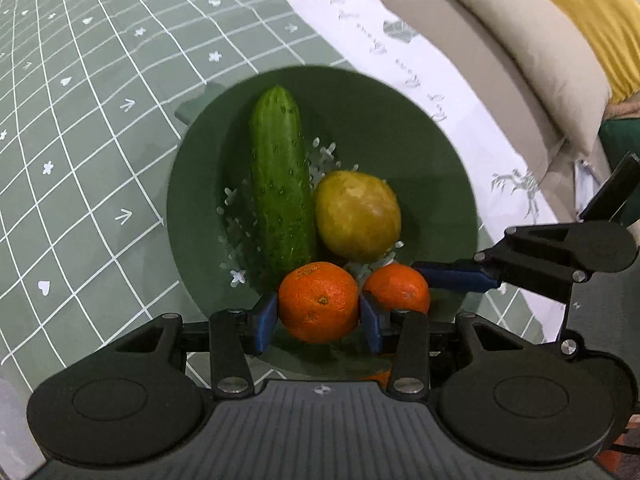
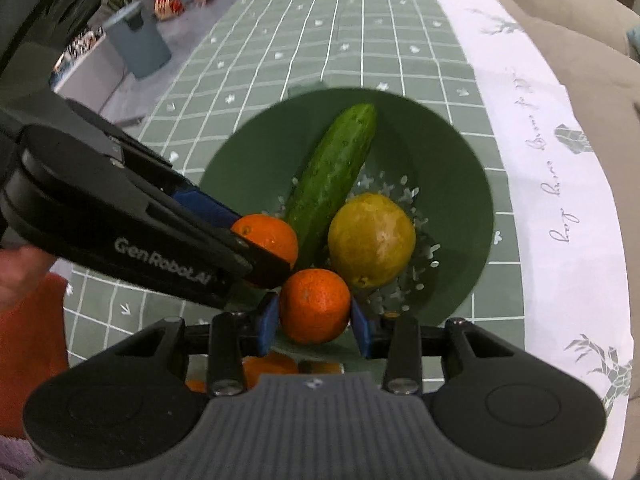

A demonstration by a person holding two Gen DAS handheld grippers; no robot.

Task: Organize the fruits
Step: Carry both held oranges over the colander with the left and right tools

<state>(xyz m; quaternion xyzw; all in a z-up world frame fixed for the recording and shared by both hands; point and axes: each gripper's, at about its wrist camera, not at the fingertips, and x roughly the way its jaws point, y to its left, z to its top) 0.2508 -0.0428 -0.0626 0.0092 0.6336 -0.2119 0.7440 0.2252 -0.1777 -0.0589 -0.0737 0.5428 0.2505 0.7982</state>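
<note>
Together, two grippers hang over a green bowl [image 1: 448, 184], each with its blue jaws clamped on an orange. At the left gripper [image 1: 319, 314], the jaws are set narrow and grip the left orange [image 1: 318, 302] at its two sides. At the right gripper [image 2: 315, 317], the jaws hold the right orange [image 2: 315, 305] the same way, closed a little tighter on it.

Seen from either wrist, the two oranges sit just beside each other at the bowl's near rim, apparently above it rather than resting inside; contact with the bowl cannot be told. Farther in lie a cucumber [image 1: 280, 184] and a yellow-green fruit [image 1: 357, 216], touching side by side over the pierced base. Under the bowl is a bench with a green checked cloth [image 1: 100, 128]; a white printed border [image 2: 560, 200] and beige cushions [image 1: 520, 52] lie beyond.

Crowding looks like the main risk: both grippers work close together, so one could knock the other and jar an orange loose. Released this near the rim, a round orange might roll out across the bench, or strike the fruit already inside.
</note>
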